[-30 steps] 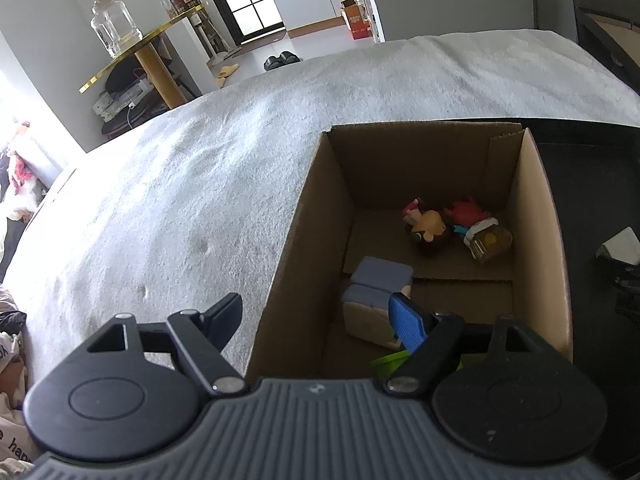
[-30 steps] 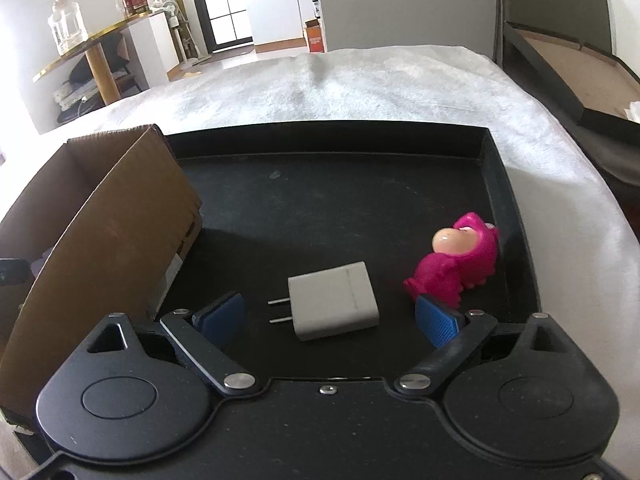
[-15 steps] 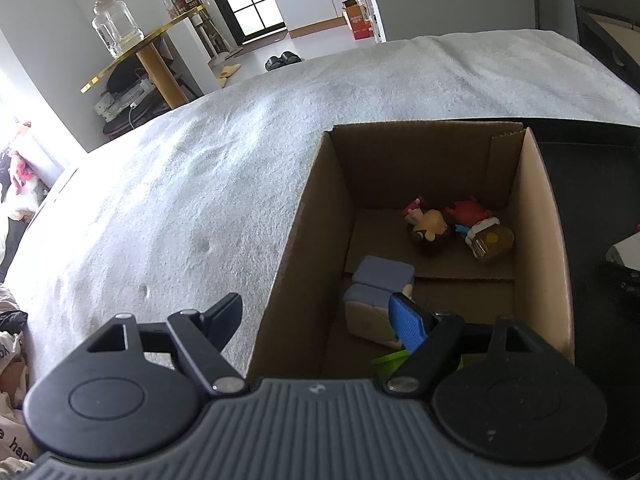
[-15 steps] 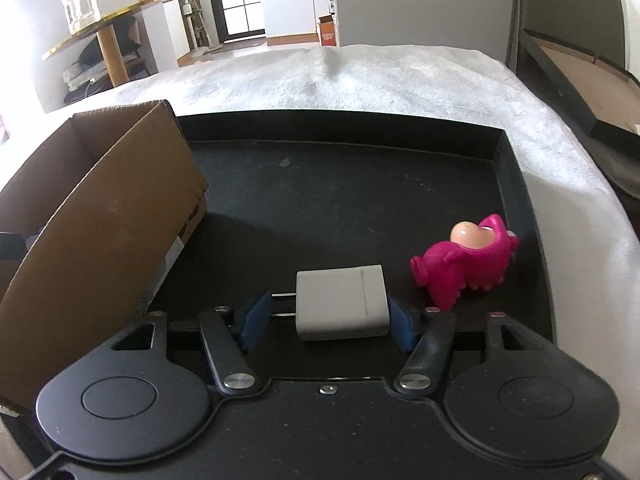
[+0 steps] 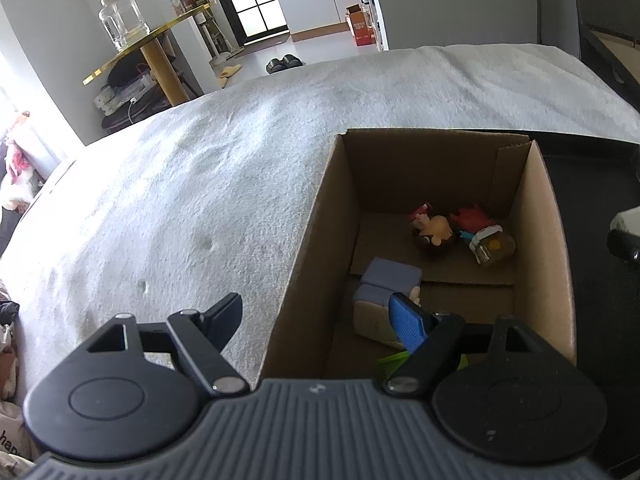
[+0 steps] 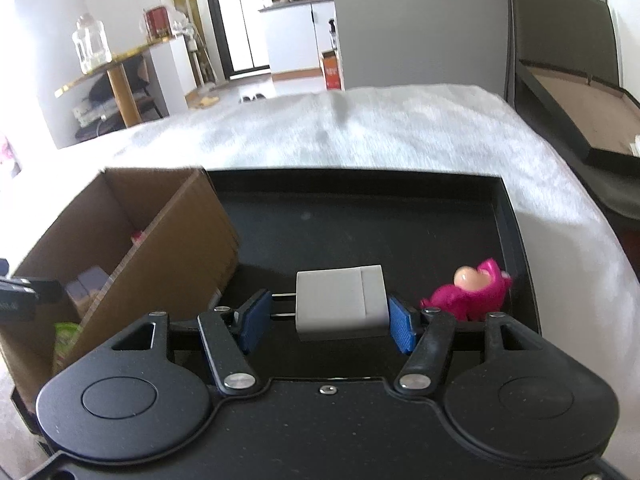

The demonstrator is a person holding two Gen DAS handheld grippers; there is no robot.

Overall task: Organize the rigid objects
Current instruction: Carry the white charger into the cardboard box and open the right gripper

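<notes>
My right gripper [image 6: 326, 318] is shut on a white plug adapter [image 6: 341, 303], its prongs against the left pad, and holds it lifted above the black tray [image 6: 360, 216]. A pink toy figure [image 6: 468, 294] lies on the tray to the right. The cardboard box [image 5: 532, 240] stands left of the tray and also shows in the right wrist view [image 6: 168, 248]. It holds small toy figures [image 5: 436, 230], a brown jar-like toy [image 5: 492, 246] and a grey-blue block [image 5: 390, 280]. My left gripper [image 5: 320, 316] is open and empty, straddling the box's left wall.
The box and tray rest on a white fuzzy blanket [image 5: 200, 200]. A gold round table [image 5: 148, 40] with a glass jar stands beyond on the left. A dark open case [image 6: 580, 120] lies to the far right. Something green [image 5: 396, 358] sits at the box's near end.
My right gripper closed on the white adapter and lifted it off the tray, tilting the view upward. The left gripper has stayed still.
</notes>
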